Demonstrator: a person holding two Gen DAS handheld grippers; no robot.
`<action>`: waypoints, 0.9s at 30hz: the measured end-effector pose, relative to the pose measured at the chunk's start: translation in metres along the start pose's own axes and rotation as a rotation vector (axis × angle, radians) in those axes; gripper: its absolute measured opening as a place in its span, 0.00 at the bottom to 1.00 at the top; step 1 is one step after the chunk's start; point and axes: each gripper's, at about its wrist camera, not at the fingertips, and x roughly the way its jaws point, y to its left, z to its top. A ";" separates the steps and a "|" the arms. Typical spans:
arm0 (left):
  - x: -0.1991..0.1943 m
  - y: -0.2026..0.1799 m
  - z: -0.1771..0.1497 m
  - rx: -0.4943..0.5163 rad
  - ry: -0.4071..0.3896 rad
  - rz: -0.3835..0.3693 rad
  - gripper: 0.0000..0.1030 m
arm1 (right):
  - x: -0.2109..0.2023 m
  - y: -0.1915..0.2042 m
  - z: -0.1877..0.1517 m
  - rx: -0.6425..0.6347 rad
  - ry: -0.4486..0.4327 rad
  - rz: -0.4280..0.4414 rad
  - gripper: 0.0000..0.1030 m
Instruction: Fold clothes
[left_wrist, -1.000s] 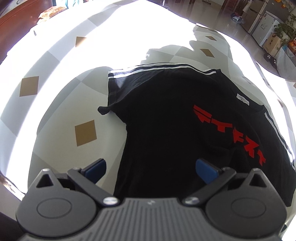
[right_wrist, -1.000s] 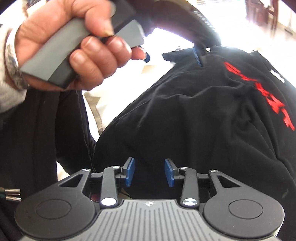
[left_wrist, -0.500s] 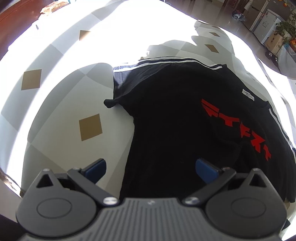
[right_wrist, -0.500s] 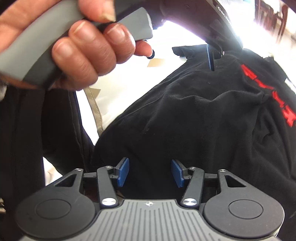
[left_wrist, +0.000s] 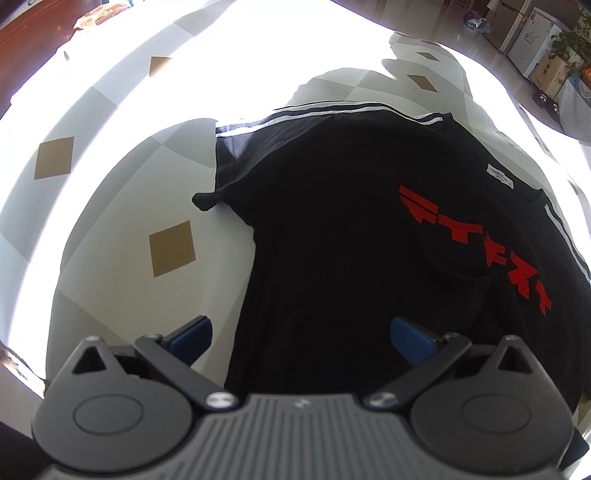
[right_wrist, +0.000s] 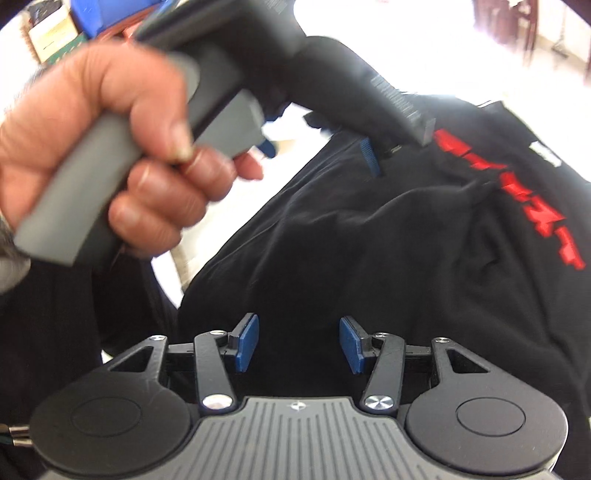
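A black T-shirt (left_wrist: 351, 229) with red lettering and white-striped sleeves lies spread on the table, front up. My left gripper (left_wrist: 301, 336) hovers above the shirt's lower left part and stands wide open, with one pad over the tablecloth and one over the cloth. In the right wrist view a hand (right_wrist: 122, 158) holds that left gripper, blurred. My right gripper (right_wrist: 299, 345) hangs over the wrinkled shirt (right_wrist: 369, 258) near its hem. Its jaws are closing, with black cloth below the gap, and the pads do not press on it.
The table (left_wrist: 110, 229) wears a white and grey cloth with tan diamonds. It is brightly lit at the far side. A white appliance, a cardboard box (left_wrist: 550, 72) and a plant stand on the floor at the far right. Dark clothing of the person fills the left of the right wrist view.
The right jaws stand wider than one second ago. In the right wrist view the hand with the left gripper has come closer and lower. The left view has barely shifted.
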 end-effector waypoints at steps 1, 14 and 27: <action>0.000 -0.001 0.000 0.000 -0.005 0.003 1.00 | -0.004 -0.004 0.002 0.016 -0.011 -0.021 0.42; 0.002 -0.031 -0.001 0.091 -0.045 0.024 1.00 | -0.028 -0.052 0.014 0.071 -0.069 -0.199 0.32; 0.010 -0.050 0.007 0.131 -0.090 0.035 1.00 | -0.031 -0.131 0.028 0.189 -0.056 -0.343 0.32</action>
